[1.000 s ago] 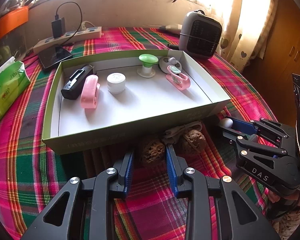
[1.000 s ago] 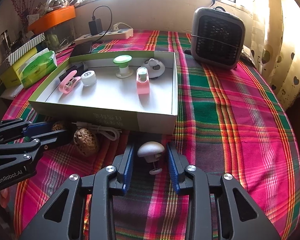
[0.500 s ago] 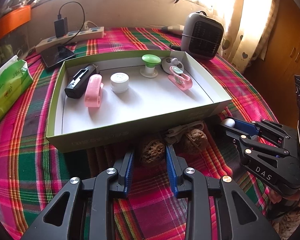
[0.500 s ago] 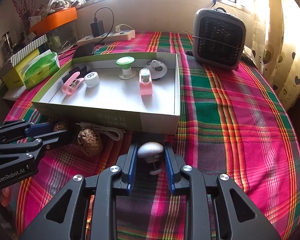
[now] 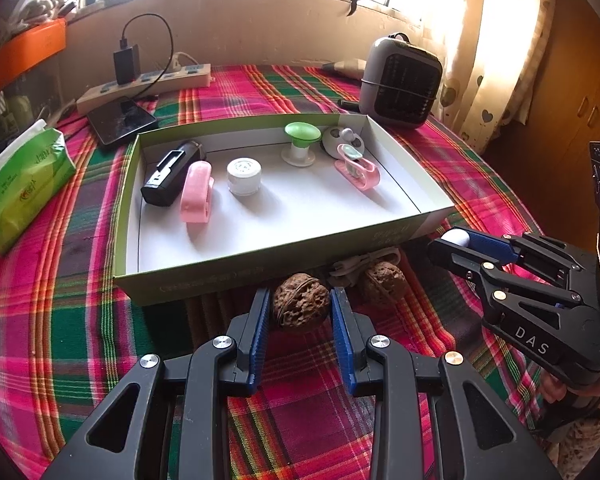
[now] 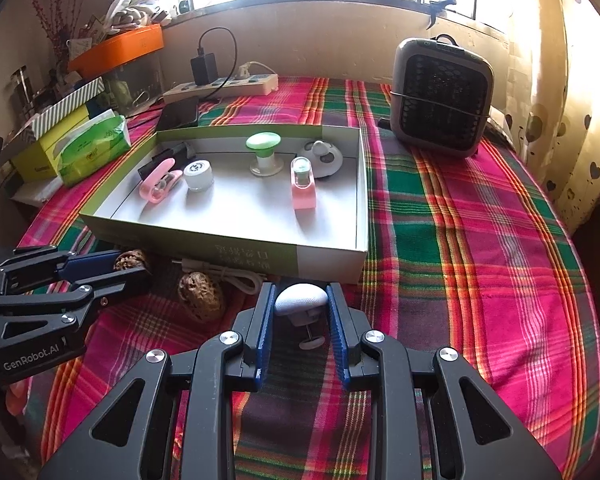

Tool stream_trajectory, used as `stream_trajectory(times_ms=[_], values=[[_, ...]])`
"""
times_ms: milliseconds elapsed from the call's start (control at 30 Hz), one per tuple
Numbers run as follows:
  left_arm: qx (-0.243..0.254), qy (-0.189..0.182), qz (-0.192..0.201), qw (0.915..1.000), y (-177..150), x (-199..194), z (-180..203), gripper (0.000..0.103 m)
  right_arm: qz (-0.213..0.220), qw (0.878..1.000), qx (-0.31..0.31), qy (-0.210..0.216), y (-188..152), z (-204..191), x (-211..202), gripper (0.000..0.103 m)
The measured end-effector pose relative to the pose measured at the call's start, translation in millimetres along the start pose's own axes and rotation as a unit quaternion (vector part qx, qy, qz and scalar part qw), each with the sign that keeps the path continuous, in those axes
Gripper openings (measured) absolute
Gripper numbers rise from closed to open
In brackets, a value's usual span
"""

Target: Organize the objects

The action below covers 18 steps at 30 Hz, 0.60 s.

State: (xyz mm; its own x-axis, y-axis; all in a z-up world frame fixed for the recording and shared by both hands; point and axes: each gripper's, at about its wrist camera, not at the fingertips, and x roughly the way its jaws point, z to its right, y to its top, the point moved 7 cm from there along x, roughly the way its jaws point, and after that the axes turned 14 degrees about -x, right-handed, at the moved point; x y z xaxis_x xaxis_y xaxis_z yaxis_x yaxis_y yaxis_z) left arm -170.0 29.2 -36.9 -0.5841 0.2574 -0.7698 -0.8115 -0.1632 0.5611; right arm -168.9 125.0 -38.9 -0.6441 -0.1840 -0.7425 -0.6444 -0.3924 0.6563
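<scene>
My left gripper [image 5: 300, 304] is shut on a brown walnut [image 5: 300, 305], held just above the plaid cloth in front of the shallow green box [image 5: 260, 268]. A second walnut [image 5: 382, 283] lies to its right beside a white cable [image 5: 352, 265]. My right gripper [image 6: 301, 300] is shut on a white mushroom-shaped knob [image 6: 301, 299] in front of the box [image 6: 332, 264]. The box holds a pink stapler [image 5: 196, 192], a white jar [image 5: 243, 176], a green knob [image 5: 300, 142], a pink clip [image 5: 358, 168] and a black device [image 5: 168, 172].
A grey heater [image 5: 400, 80] stands behind the box at the right. A power strip [image 5: 148, 84], a phone [image 5: 120, 120] and a green tissue pack [image 5: 24, 184] lie at the left. Boxes and an orange tray [image 6: 116, 48] stand at the far left.
Both grippers have closed on their objects: the left on the walnut, the right on the white knob. Both have lifted slightly off the cloth.
</scene>
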Motion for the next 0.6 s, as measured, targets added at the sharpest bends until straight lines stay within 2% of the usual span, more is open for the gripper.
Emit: stream_trajectory(times_ms=[600], values=[[-0.013, 0.003, 0.024, 0.9996, 32.2, -13.5, -13.3, 0.028, 0.032, 0.999, -0.030, 0.024, 52.0, -12.4, -0.1, 0.027]])
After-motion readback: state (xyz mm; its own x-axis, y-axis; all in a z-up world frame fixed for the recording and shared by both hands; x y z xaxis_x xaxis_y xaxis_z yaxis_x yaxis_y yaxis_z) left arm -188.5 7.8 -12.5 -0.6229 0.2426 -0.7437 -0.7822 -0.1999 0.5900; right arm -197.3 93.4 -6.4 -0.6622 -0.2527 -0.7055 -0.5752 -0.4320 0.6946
